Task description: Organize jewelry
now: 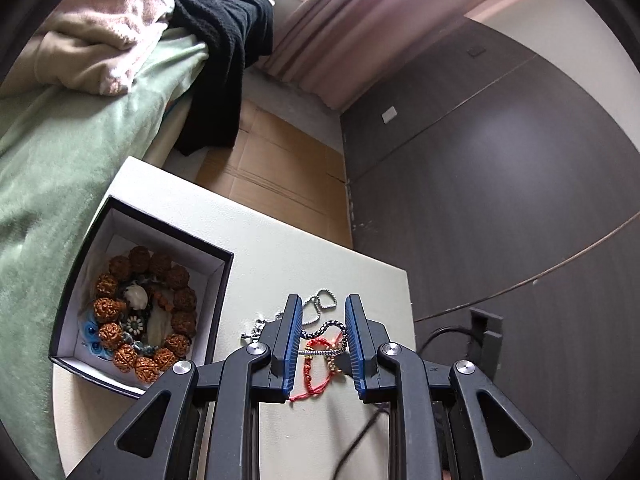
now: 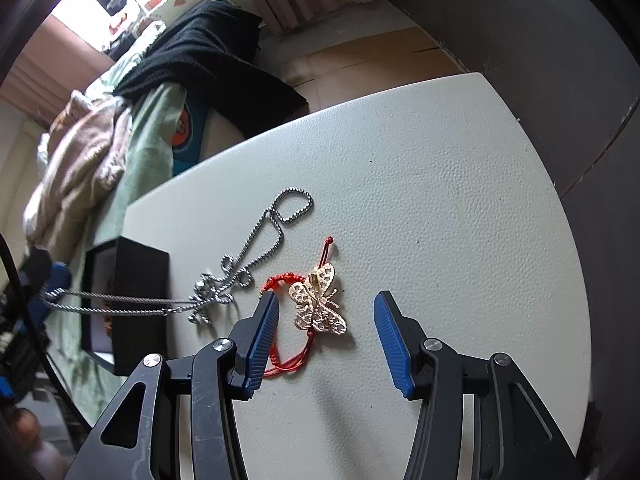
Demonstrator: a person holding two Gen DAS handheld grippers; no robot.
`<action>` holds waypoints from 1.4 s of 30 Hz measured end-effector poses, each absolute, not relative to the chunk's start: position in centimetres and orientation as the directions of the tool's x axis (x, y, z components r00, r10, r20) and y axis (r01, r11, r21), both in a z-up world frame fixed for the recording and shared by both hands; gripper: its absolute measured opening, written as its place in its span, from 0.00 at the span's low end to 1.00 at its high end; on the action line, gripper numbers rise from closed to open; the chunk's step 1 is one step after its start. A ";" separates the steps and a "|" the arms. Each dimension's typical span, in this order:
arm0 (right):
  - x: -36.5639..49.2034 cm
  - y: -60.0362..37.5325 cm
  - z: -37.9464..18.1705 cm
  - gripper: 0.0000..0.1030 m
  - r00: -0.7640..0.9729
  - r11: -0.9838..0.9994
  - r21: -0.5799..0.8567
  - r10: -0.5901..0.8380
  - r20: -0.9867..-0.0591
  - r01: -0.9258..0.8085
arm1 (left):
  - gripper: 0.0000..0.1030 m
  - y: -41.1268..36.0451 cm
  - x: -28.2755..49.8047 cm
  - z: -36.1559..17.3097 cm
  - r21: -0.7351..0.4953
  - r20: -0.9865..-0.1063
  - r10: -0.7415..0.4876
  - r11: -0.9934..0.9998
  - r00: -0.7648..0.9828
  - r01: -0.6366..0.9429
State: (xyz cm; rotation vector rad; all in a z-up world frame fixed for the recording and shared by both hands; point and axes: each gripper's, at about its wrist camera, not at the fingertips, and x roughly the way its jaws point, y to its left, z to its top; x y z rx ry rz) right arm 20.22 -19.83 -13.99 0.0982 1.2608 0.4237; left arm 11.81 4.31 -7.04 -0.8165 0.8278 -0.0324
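Right wrist view: my right gripper (image 2: 326, 334) gapes around the butterfly (image 2: 319, 305) mid-table (image 2: 440, 184); my left gripper (image 2: 50, 284) pinches the chain (image 2: 120, 304) taut. Lift slowly, clearing the red cord (image 2: 298, 360).

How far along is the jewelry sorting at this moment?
Done: a brown bead bracelet and small pieces lie in the black box. In hand: the left gripper seems to pinch the silver chain, pulled taut. Left: the red cord bracelet and gold butterfly on the table, by the open right gripper.
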 end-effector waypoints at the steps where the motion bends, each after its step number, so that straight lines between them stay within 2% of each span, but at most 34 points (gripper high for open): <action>1: 20.2 -19.5 -14.0 0.50 0.246 0.924 0.273 0.339 -0.908 -0.267 | 0.22 4.6 11.8 -7.2 -0.671 -0.634 -0.340 0.688 0.694 -0.276; 6: 19.8 -18.1 -14.2 0.50 0.277 0.938 0.148 0.240 -0.931 -0.315 | 0.22 6.0 11.5 -7.6 -0.730 -0.600 -0.383 0.622 0.702 -0.285; 8: 19.6 -17.5 -14.4 0.44 0.290 0.938 0.095 0.198 -0.936 -0.334 | 0.22 6.3 11.3 -7.8 -0.744 -0.591 -0.390 0.602 0.706 -0.290; 10: 19.4 -16.8 -14.3 0.31 0.316 0.929 0.033 0.159 -0.936 -0.368 | 0.22 6.5 11.2 -7.8 -0.746 -0.591 -0.387 0.596 0.708 -0.297; 13: 19.2 -16.8 -14.2 0.31 0.322 0.921 0.010 0.146 -0.936 -0.389 | 0.22 6.5 10.9 -7.6 -0.749 -0.587 -0.385 0.592 0.712 -0.298; 18: 19.3 -18.3 -12.7 0.31 0.311 0.925 0.110 0.232 -0.922 -0.365 | 0.22 6.4 10.2 -6.3 -0.757 -0.559 -0.380 0.596 0.736 -0.268; 23: 19.5 -20.7 -10.4 0.31 0.305 0.901 0.283 0.385 -0.871 -0.329 | 0.22 5.8 10.2 -4.1 -0.733 -0.553 -0.358 0.638 0.752 -0.235; 29: 19.1 -21.6 -9.0 0.31 0.297 0.856 0.400 0.495 -0.817 -0.327 | 0.22 5.6 9.8 -1.4 -0.687 -0.557 -0.305 0.693 0.772 -0.221; 42: 18.8 -20.5 -8.1 0.31 0.287 0.823 0.462 0.553 -0.782 -0.330 | 0.22 5.7 8.6 6.7 -0.595 -0.529 -0.210 0.782 0.822 -0.183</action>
